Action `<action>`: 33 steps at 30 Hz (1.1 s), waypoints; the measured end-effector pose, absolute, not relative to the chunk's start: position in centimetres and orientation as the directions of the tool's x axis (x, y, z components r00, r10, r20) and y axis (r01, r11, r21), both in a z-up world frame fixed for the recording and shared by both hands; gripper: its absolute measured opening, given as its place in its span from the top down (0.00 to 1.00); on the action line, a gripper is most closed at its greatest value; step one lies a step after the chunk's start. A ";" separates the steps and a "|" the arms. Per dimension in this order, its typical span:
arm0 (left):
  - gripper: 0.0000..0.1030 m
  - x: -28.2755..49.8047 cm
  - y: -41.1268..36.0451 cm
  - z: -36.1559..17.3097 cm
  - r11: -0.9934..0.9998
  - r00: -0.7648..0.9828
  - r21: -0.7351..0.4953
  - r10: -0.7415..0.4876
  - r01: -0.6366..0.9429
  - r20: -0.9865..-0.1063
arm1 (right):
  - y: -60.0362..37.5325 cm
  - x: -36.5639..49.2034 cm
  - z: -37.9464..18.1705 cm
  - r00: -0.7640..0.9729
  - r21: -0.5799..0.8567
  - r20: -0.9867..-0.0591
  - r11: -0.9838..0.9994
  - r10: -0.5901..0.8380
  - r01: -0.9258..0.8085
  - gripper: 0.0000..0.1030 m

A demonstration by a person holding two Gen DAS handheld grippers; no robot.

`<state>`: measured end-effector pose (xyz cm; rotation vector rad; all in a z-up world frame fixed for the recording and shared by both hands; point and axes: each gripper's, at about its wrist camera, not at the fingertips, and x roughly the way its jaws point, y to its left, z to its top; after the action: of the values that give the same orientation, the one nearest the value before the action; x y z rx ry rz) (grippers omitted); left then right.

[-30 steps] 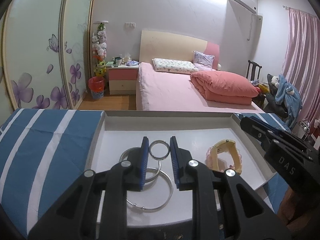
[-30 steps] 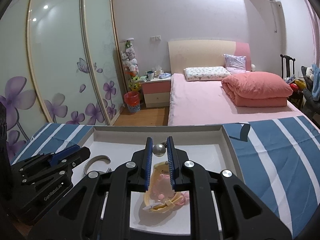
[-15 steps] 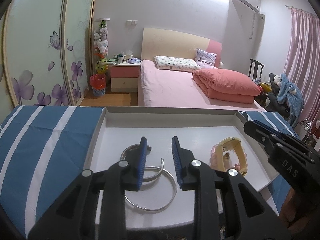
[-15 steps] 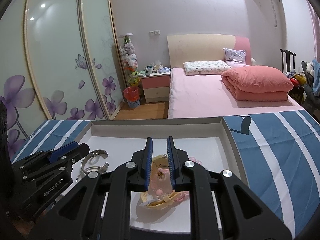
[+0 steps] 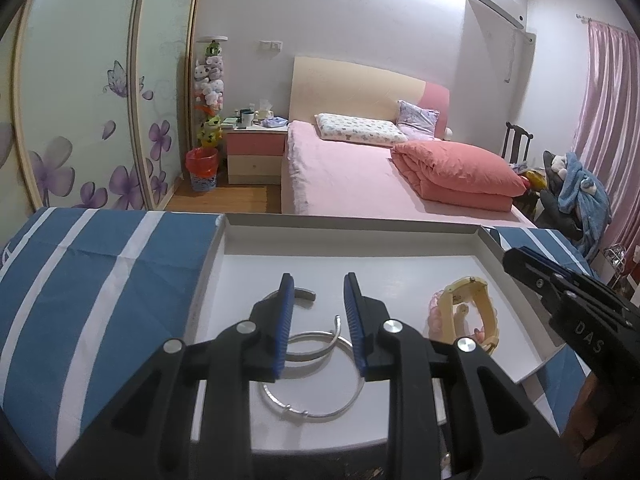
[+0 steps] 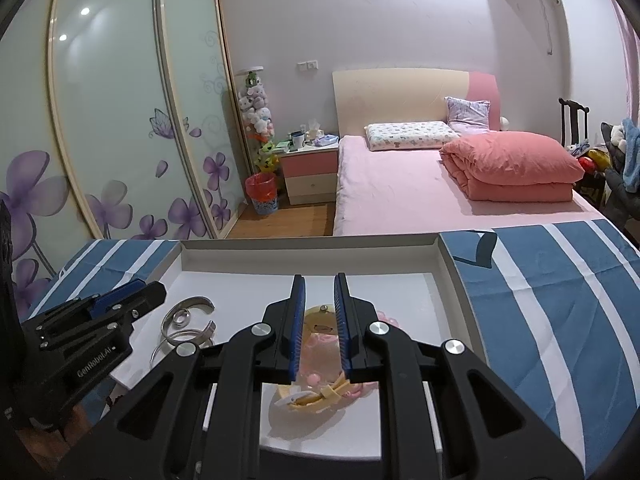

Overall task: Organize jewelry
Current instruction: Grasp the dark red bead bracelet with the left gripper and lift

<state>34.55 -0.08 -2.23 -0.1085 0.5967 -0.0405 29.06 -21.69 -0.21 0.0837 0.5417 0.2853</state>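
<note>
Two grippers (image 5: 317,292) (image 6: 320,292) — "DAS", "GenRobot.AI" — fingers slightly parted, pinching nothing.

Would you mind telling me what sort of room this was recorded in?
A home bedroom, most likely: a pink bed with pillows, a nightstand beside it, and sliding wardrobe doors with purple flowers.

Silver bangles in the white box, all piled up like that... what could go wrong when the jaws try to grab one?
1. The silver bangles overlap, so lifting one may drag another along.
2. They are thin and lie flat on the white box floor, so the left gripper could slip off or push them aside.
3. The right gripper hangs over the yellow bracelet nearby; the two grippers might bump.
</note>
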 end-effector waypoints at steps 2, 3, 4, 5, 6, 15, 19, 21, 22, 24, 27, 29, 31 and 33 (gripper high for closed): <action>0.74 34.1 0.2 -2.0 0.993 0.828 -0.116 -0.068 0.003 -0.556 | -21.7 28.9 -0.2 0.818 0.150 -0.498 0.958 0.288 -0.246 0.84; 0.74 33.6 0.5 -1.9 0.993 0.830 -0.118 -0.066 0.001 -0.553 | -21.8 28.6 -0.2 0.817 0.149 -0.500 0.957 0.289 -0.247 0.84; 0.74 33.3 0.7 -1.8 0.993 0.831 -0.118 -0.064 -0.001 -0.552 | -21.8 28.3 -0.2 0.816 0.147 -0.501 0.957 0.289 -0.249 0.84; 0.74 32.9 0.8 -1.7 0.993 0.832 -0.118 -0.064 -0.002 -0.551 | -21.9 28.0 -0.3 0.815 0.146 -0.502 0.957 0.290 -0.250 0.84; 0.73 32.6 0.9 -1.6 0.993 0.832 -0.119 -0.063 -0.003 -0.551 | -21.9 27.6 -0.3 0.813 0.143 -0.504 0.957 0.290 -0.252 0.84; 0.71 27.8 2.5 -1.5 0.993 0.827 -0.117 -0.057 -0.011 -0.560 | -22.4 23.5 -1.3 0.778 0.143 -0.553 0.954 0.298 -0.264 0.84; 0.69 25.7 3.1 -2.1 0.993 0.816 -0.116 -0.056 -0.013 -0.575 | -22.8 21.4 -2.1 0.754 0.152 -0.582 0.952 0.304 -0.267 0.84; 0.68 24.6 3.3 -2.4 0.993 0.810 -0.113 -0.056 -0.013 -0.584 | -22.9 20.4 -2.5 0.741 0.155 -0.597 0.951 0.306 -0.268 0.84; 0.67 24.1 3.4 -2.6 0.994 0.806 -0.111 -0.055 -0.013 -0.589 | -22.9 19.9 -2.7 0.735 0.157 -0.604 0.950 0.308 -0.269 0.84; 0.65 23.5 3.5 -2.8 0.994 0.798 -0.107 -0.055 -0.012 -0.600 | -22.9 19.1 -3.1 0.723 0.158 -0.619 0.951 0.306 -0.267 0.84; 0.61 23.1 3.3 -3.5 0.994 0.776 -0.110 -0.063 -0.009 -0.628 | -23.0 18.3 -3.6 0.709 0.168 -0.636 0.951 0.305 -0.258 0.84; 0.56 23.3 2.8 -3.9 0.994 0.754 -0.107 -0.067 -0.004 -0.653 | -23.3 17.8 -3.8 0.702 0.177 -0.643 0.951 0.306 -0.252 0.84; 0.49 23.6 2.3 -4.4 0.995 0.736 -0.098 -0.070 0.004 -0.673 | -23.4 17.5 -3.8 0.701 0.180 -0.644 0.952 0.306 -0.249 0.84; 0.42 24.0 1.8 -5.0 0.996 0.716 -0.084 -0.063 0.007 -0.695 | -23.5 17.2 -3.9 0.701 0.183 -0.644 0.952 0.305 -0.246 0.84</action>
<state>24.04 1.78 -4.98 -0.0768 0.7722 -0.0390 17.22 -23.54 -3.87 0.0848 0.7317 0.3074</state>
